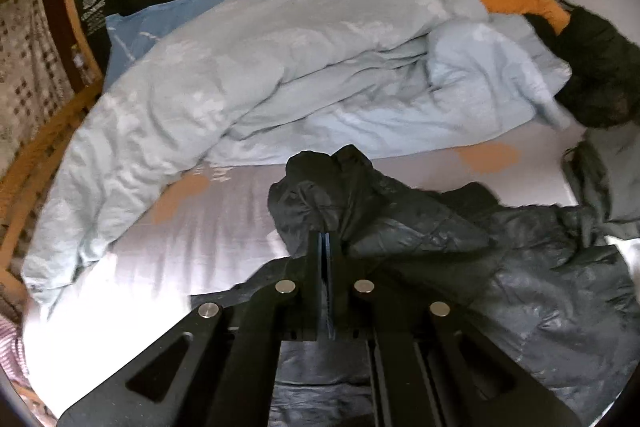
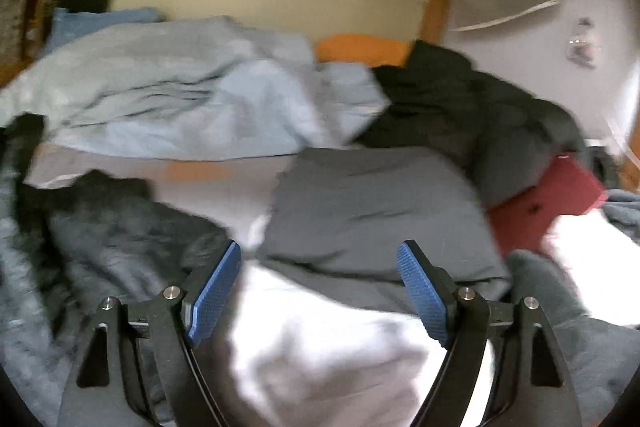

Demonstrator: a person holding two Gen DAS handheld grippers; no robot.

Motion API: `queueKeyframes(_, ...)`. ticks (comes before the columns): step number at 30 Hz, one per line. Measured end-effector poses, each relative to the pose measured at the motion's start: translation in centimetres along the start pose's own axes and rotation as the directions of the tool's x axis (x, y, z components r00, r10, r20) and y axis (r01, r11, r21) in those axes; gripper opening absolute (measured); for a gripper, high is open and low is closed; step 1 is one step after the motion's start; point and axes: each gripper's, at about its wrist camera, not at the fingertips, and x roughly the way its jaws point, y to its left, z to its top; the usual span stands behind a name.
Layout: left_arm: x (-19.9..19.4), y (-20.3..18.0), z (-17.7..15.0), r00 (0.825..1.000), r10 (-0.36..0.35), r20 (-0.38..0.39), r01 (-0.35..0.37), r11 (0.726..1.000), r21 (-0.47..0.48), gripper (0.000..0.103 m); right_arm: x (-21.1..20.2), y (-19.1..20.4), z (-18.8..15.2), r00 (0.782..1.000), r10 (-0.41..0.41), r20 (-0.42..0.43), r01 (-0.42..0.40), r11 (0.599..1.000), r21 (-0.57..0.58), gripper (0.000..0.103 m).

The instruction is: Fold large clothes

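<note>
Dark jacket pinched, bed in a heap

My left gripper (image 1: 325, 227) is clenched on the dark jacket (image 1: 460, 239), frame centre; my right gripper (image 2: 320, 259) hangs released over the white sheet (image 2: 320, 347).

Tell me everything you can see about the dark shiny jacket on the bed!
The dark jacket looks black to grey, shiny and quilted, like a puffy coat. It lies crumpled on the pale bed sheet, in front of the light blue duvet. The left gripper is shut on a bunched-up fold, lifting it into a peak. The right gripper is open, not touching it.
</note>
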Motion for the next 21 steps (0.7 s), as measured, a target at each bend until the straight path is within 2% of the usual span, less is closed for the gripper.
queueKeyframes(2, 0.1, 0.3, 0.0, 1.0, 0.003, -0.001, -0.003, 1.0, -0.009, 0.002, -0.1, 0.4, -0.1, 0.997, 0.078, -0.011, -0.078, 0.997, 0.016, 0.082)
queueKeyframes(5, -0.8, 0.2, 0.6, 0.999, 0.001, 0.036, 0.0, 1.0, -0.016, 0.002, 0.3, 0.7, -0.5, 0.993, 0.109, -0.035, -0.109, 0.994, 0.012, 0.082)
queueKeyframes(8, -2.4, -0.1, 1.5, 0.994, -0.012, 0.104, 0.012, 1.0, -0.004, 0.002, -0.8, 0.4, -0.8, 0.988, 0.151, -0.002, -0.151, 0.988, 0.04, 0.082)
queueKeyframes(10, -3.6, -0.5, 2.0, 0.99, -0.019, 0.139, 0.019, 1.0, -0.004, 0.002, -2.1, 0.8, -0.7, 0.991, 0.118, 0.056, -0.118, 0.993, 0.0, 0.082)
queueKeyframes(12, -4.6, -0.6, 2.2, 0.983, -0.012, 0.181, 0.015, 1.0, -0.017, 0.002, -3.6, 1.6, -0.6, 0.99, 0.06, 0.125, -0.05, 0.996, -0.079, 0.082)
queueKeyframes(13, -5.3, -0.5, 2.2, 0.976, -0.015, 0.216, 0.024, 0.999, -0.04, 0.002, -4.3, 2.1, -0.4, 0.99, 0.03, 0.14, -0.013, 0.993, -0.12, 0.082)
queueKeyframes(14, -5.6, -0.5, 2.1, 0.972, -0.043, 0.229, 0.058, 0.996, -0.063, 0.002, -4.6, 2.3, -0.2, 0.991, 0.028, 0.128, -0.011, 0.992, -0.127, 0.082)
queueKeyframes(15, -5.7, -0.5, 2.0, 0.972, -0.066, 0.224, 0.084, 0.994, -0.069, 0.002, -4.7, 2.0, 0.0, 0.993, 0.064, 0.1, -0.054, 0.994, -0.099, 0.082)
queueKeyframes(16, -5.9, -0.8, 1.7, 0.974, -0.064, 0.218, 0.079, 0.995, -0.06, 0.002, -4.5, 1.5, 0.1, 0.99, 0.119, 0.074, -0.115, 0.992, -0.054, 0.082)
queueKeyframes(18, -6.3, -1.5, 1.0, 0.973, -0.005, 0.23, 0.008, 1.0, -0.011, 0.002, -3.1, 0.2, -0.1, 0.973, 0.229, -0.001, -0.229, 0.971, 0.069, 0.082)
queueKeyframes(19, -6.5, -1.7, 0.6, 0.97, 0.033, 0.242, -0.037, 0.999, 0.013, 0.002, -2.0, -0.6, -0.3, 0.965, 0.259, -0.043, -0.251, 0.959, 0.134, 0.082)
queueKeyframes(21, -7.0, -1.7, -0.5, 0.955, 0.112, 0.274, -0.123, 0.992, 0.022, 0.002, -0.4, -2.4, -0.7, 0.96, 0.261, -0.098, -0.233, 0.944, 0.233, 0.082)
